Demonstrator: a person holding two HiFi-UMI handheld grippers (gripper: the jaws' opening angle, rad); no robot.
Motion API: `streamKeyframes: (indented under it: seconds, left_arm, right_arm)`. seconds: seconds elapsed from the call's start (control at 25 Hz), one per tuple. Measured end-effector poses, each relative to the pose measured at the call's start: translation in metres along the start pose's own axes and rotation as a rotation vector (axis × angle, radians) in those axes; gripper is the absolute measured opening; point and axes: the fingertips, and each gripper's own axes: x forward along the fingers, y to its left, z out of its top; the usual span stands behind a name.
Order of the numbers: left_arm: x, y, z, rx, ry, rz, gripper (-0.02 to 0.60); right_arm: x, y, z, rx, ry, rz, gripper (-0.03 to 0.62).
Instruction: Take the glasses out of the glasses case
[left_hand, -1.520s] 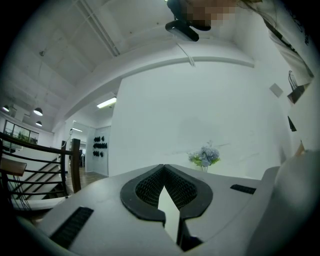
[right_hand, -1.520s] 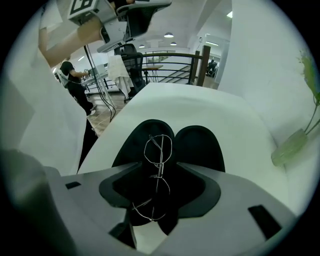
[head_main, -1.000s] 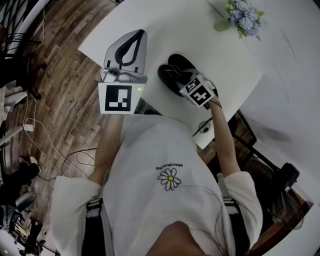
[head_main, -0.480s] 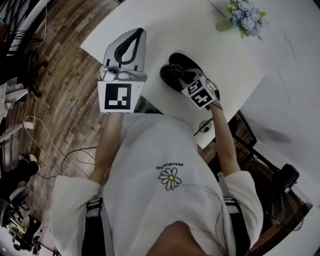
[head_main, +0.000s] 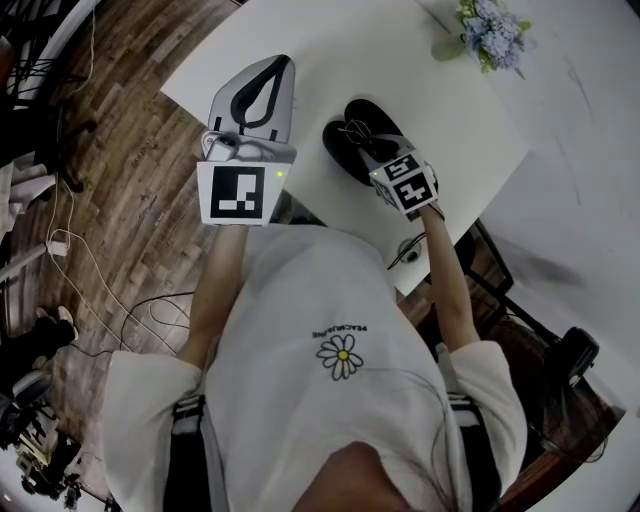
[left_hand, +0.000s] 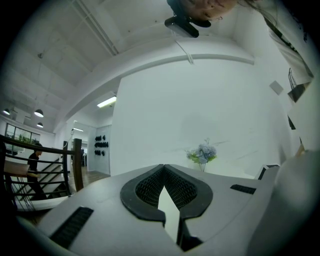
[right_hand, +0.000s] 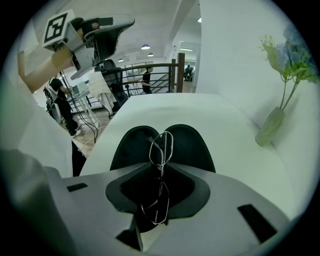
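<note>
Right gripper (right_hand: 161, 172) jaws have just been closing and now pinch the glasses (right_hand: 161, 147) at the bridge, over the open case (right_hand: 192, 145). Glasses appear secured for lifting. Left gripper (left_hand: 163, 167) is clenched and empty.

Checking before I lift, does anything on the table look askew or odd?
The glasses stand on edge, not flat, over the open glasses case, pinched at the bridge by the right hand-held gripper, whose jaws have just been closing. Nothing looks spilled or damaged.
</note>
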Motion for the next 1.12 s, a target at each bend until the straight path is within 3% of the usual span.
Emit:
streamKeyframes:
  seconds: [0.16,0.36,0.56,1.12]
  left_arm:
    - [0.0,-0.003,0.001,0.004,-0.002,-0.006,0.017]
    - [0.002,-0.006,0.003,0.01,-0.01,-0.018,0.017]
    - [0.003,-0.008,0.003,0.015,-0.012,-0.028,0.017]
    - [0.004,-0.01,-0.001,0.012,-0.001,-0.045,0.017]
  right_arm:
    - [-0.004,-0.002,0.002,-0.024,-0.015,-0.044,0.087]
    - [-0.009,-0.005,0.007,-0.194,-0.01,-0.169,0.087]
    - [-0.009,-0.002,0.011,-0.126,-0.055,-0.156,0.089]
    - [-0.006,0.006,0.016,-0.172,-0.069,-0.129,0.087]
